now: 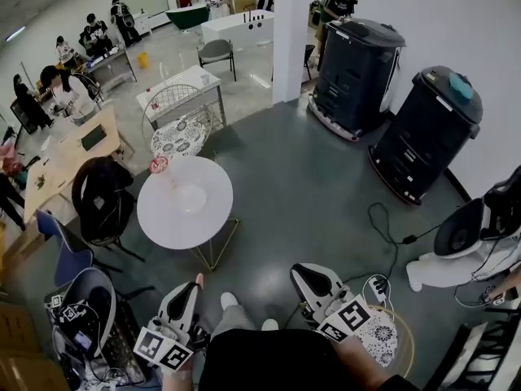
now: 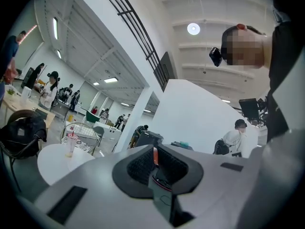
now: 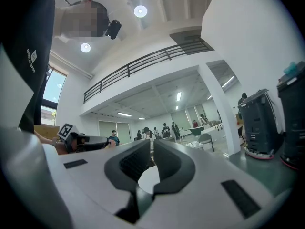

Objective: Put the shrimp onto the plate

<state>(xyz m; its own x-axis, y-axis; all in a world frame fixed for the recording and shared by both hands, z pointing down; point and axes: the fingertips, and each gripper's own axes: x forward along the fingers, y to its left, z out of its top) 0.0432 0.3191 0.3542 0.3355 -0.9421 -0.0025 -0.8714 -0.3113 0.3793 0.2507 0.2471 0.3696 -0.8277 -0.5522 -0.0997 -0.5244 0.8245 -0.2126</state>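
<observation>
At far left of the head view, a chair (image 1: 99, 198) draped in black stands beside the round white bench (image 1: 163, 218).

- Bench: carries a cup (image 1: 159, 165) with pink in it near the far edge. A pale plate (image 1: 189, 198) lies just beside the cup, near the bench's middle. The plate looks bare. The left gripper view shows the same bench (image 2: 50, 163) and cup (image 2: 70, 144) at its lower left.
- Left gripper (image 1: 195, 285): you hold it low, near your body and well apart from the bench, pointing toward it. Its own view (image 2: 155, 159) shows the jaws nearly together, clamped on a thin orange-red piece, the shrimp (image 2: 155, 155). The shrimp's tip shows pinkish at the jaw ends in the head view (image 1: 199, 278). It is in the grip, not on the plate.
- Right gripper (image 1: 303, 274): held level with the left one, further right, over grey floor. Its own view (image 3: 151, 149) shows the jaws a narrow gap apart, with nothing between them.
- Further right: a patterned stool (image 1: 383, 340) by your right hand. Two black machines (image 1: 358, 72) (image 1: 427, 133) stand against the wall.
</observation>
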